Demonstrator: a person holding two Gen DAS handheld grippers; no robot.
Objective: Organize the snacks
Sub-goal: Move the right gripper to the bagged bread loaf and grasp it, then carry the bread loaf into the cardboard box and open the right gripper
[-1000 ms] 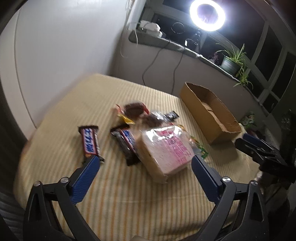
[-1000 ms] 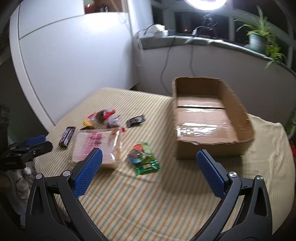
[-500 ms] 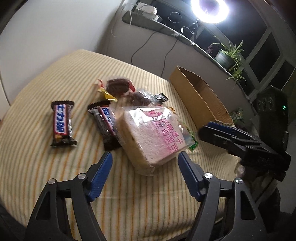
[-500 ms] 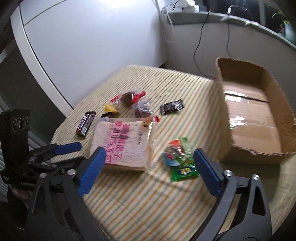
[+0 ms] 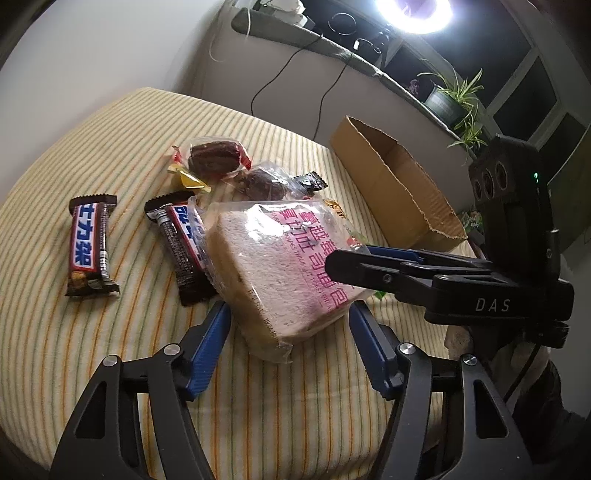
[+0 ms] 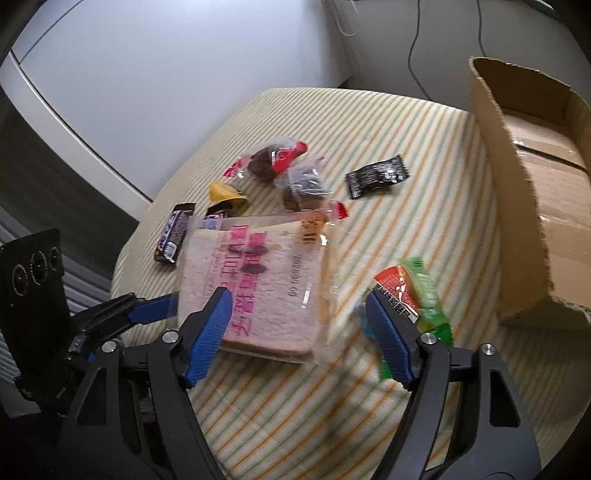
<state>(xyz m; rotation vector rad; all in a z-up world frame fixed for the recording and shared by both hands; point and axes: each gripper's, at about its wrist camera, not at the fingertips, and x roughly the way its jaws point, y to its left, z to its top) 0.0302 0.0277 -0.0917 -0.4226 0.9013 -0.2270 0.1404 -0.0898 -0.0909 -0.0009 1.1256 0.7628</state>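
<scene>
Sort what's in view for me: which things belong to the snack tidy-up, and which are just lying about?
Job:
bagged sliced bread
two chocolate bars
red-wrapped pastries
small black packet
green candy packet
yellow wrapped sweet
cardboard box

Lying about:
ring light
potted plant
cables
striped cloth
</scene>
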